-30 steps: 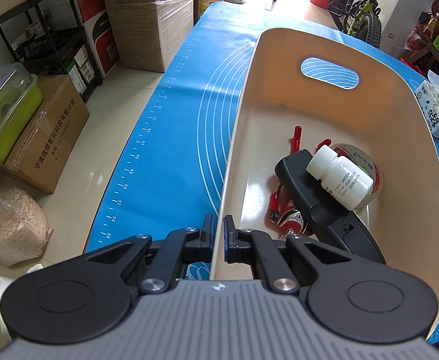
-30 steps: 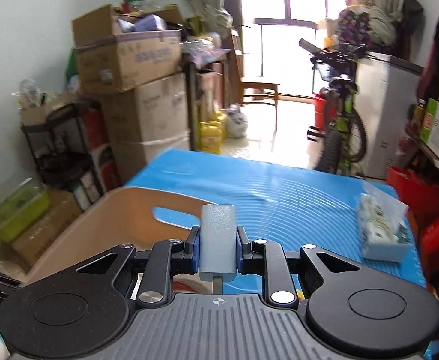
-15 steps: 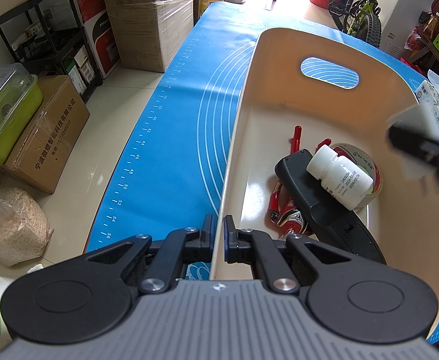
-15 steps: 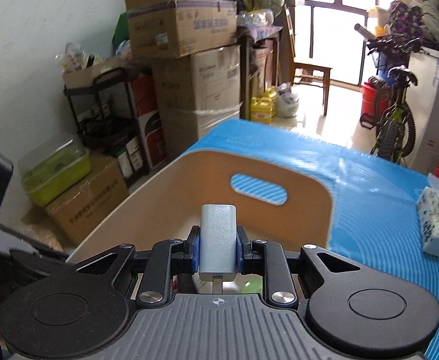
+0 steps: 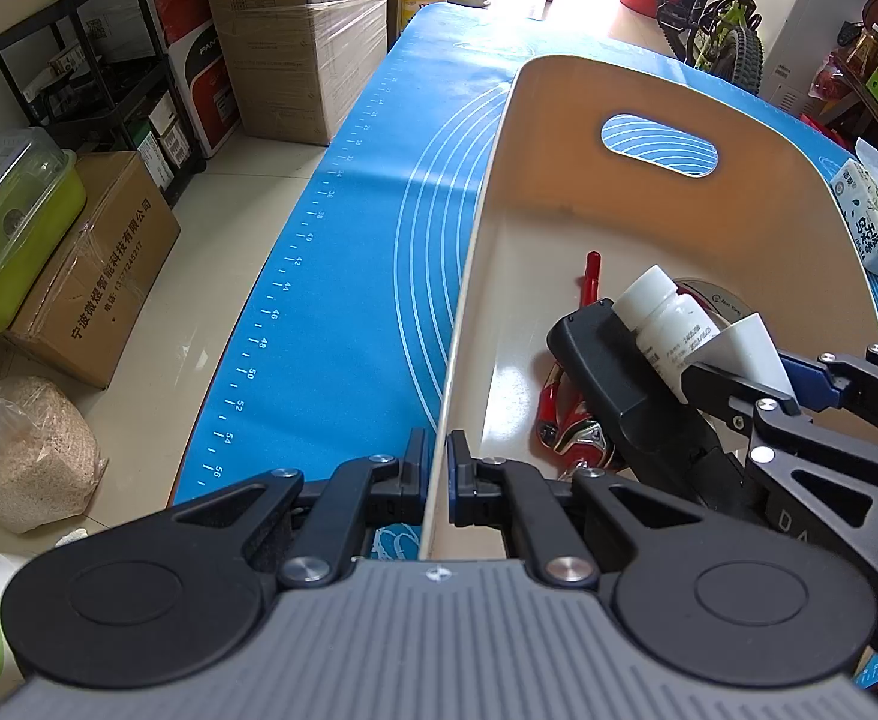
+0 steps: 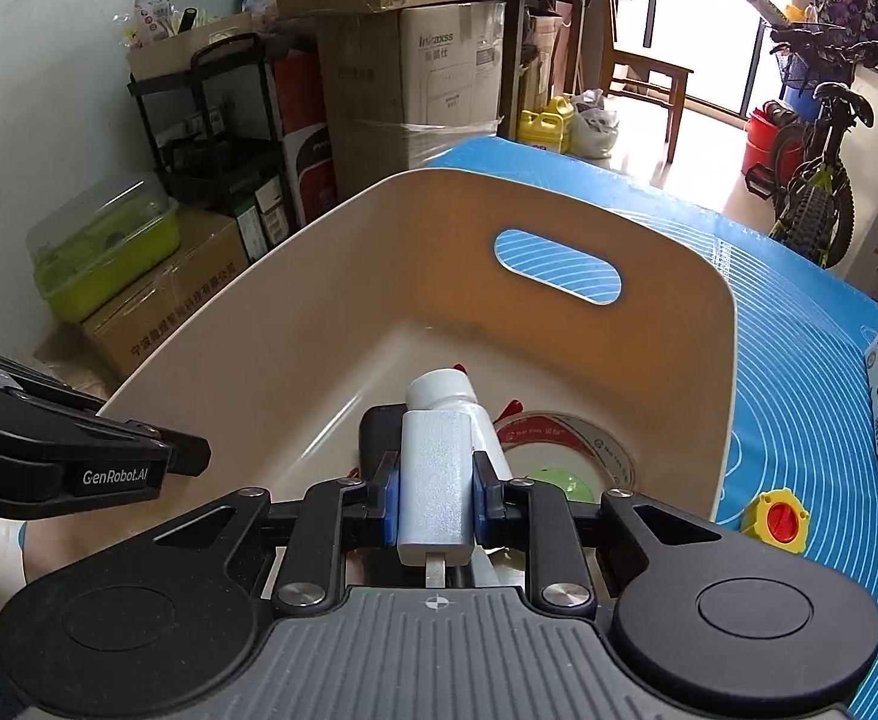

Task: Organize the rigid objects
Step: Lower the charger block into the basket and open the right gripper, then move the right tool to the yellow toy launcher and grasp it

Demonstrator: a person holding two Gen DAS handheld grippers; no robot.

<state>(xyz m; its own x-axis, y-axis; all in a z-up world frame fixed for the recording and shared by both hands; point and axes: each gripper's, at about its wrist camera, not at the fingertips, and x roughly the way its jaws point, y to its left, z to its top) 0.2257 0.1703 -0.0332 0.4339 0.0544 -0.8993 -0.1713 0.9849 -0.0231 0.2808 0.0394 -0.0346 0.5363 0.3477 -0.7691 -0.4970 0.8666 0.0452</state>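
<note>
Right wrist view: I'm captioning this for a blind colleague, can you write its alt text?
The right tool grips a silver rectangular block above a cream bin on a blue mat. Inside lie a white bottle, a tape roll and a black object; the left tool clamps the bin's left wall.

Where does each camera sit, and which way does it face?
Left wrist: on the left gripper, shut on the cream plastic basket's rim, looking down the basket; the right gripper enters.
Right wrist: on the right gripper, holding a silver rectangular block over the basket; the left gripper shows.
Shared: basket, white plastic bottle, blue mat.
</note>
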